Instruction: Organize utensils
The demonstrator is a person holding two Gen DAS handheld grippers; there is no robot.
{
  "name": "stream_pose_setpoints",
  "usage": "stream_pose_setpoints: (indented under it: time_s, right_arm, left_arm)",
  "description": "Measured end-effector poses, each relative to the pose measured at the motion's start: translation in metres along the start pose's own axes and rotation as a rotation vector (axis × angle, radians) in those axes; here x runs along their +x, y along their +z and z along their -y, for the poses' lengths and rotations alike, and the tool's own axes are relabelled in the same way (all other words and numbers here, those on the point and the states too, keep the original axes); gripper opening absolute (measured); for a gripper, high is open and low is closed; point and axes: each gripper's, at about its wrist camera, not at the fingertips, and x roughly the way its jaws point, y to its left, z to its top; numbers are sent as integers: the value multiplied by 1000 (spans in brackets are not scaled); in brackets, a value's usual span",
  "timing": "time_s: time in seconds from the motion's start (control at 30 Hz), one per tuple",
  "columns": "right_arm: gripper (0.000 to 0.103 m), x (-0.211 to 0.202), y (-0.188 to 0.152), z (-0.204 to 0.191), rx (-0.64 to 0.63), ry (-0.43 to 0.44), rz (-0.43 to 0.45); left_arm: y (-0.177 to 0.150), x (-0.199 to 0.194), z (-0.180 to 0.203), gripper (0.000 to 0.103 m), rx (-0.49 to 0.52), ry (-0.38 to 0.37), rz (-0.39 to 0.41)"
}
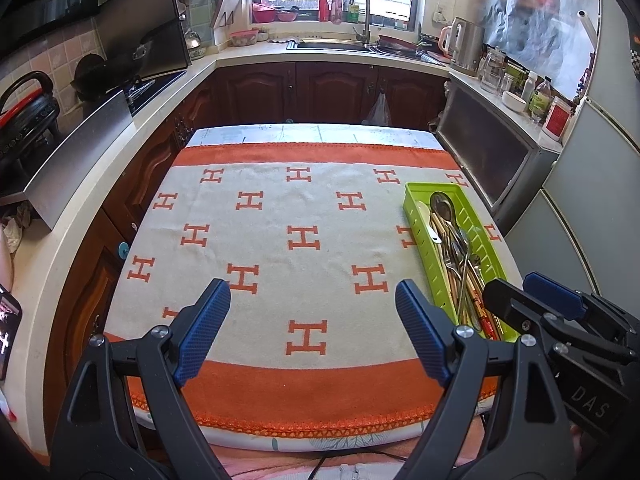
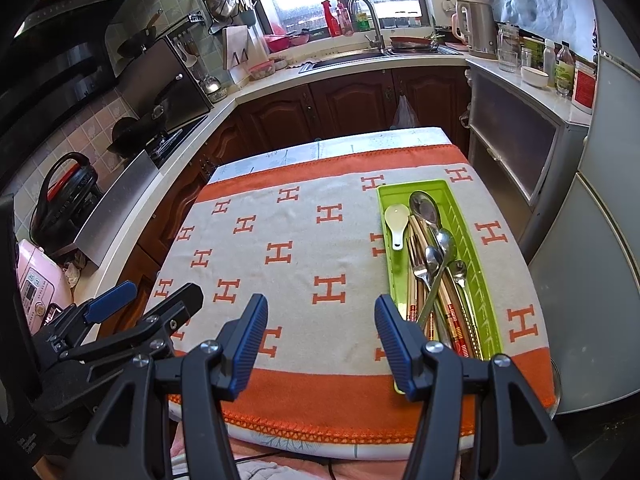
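Blue-padded fingers (image 1: 204, 328) fill the bottom of the left wrist view: the left gripper (image 1: 312, 332) is spread wide with nothing between its pads, hovering over the near edge of the orange-and-cream cloth (image 1: 280, 216) that covers the table. Moving rightward in that frame, the cloth is bare through the middle, and the right gripper (image 1: 532, 300) pokes in at the lower right corner beside the tray's near end. From its own camera the right gripper (image 2: 320, 344) is likewise spread wide and empty, its right pad just beside the near left corner of the green tray (image 2: 384, 200).

That tray sits along the right side of the cloth, long axis running away from the camera. Inside, a white ceramic spoon (image 2: 397, 220) lies alone at the upper left; to its right a heap of metal spoons (image 2: 426, 208), a fork (image 2: 419, 270) and patterned chopsticks (image 2: 454, 320) cross one another, handles toward the bottom of the frame.

Judging by the task, the sorting has not begun or has just ended — the frames alone do not say which. If pieces are to be pulled out, the handles at the near end look the easiest to reach. Take one at a time, closing on a single shaft clear of its neighbours; the metal looks slick and the pile interlocked, so lifting slowly should keep other pieces from dragging out.
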Motion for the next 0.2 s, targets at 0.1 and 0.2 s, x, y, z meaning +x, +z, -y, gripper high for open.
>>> stream_pose_setpoints:
  time_s: [0.1, 0.2]
  right_arm:
    - [56, 4, -2, 0, 0, -2, -7]
    - [56, 6, -2, -1, -2, -5, -12]
  left_arm:
    - [3, 1, 1, 83, -1, 0, -6]
    - [2, 3, 1, 83, -4, -1, -12]
